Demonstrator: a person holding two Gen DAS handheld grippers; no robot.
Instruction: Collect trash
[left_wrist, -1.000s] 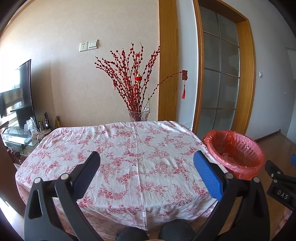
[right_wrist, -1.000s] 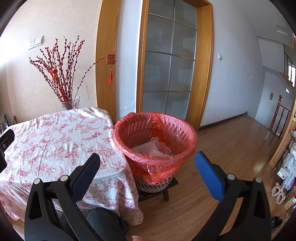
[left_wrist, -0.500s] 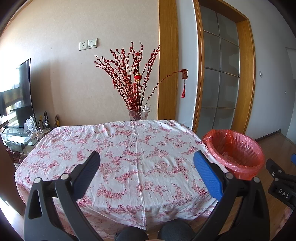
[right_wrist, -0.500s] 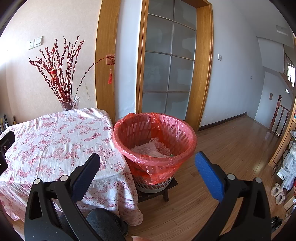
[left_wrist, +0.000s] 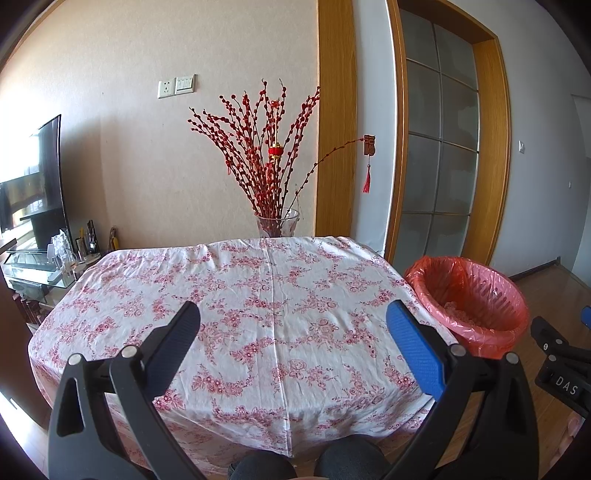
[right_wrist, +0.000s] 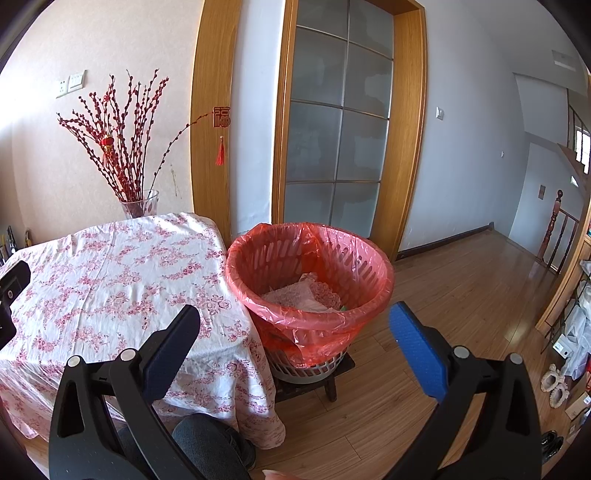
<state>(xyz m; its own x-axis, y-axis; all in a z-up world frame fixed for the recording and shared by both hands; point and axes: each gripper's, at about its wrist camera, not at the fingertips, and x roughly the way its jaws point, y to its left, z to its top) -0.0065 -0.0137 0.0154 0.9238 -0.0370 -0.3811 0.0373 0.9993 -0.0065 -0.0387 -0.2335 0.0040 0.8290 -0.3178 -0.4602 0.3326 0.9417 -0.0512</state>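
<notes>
Both my grippers spread wide, nothing held: left gripper over the near edge of the tablecloth, right gripper aimed at the bin. Cloth shows no loose trash that I can spot. Bin sits just off the table's right side, nearer my right gripper; crumpled paper already lies inside. Looks near done, nothing left to reach for

Vase behind floral tablecloth

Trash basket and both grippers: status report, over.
Left gripper open, empty, over floral tablecloth. Right gripper open, empty. Red-lined trash basket beside table, crumpled trash inside. Nothing in the way.
</notes>
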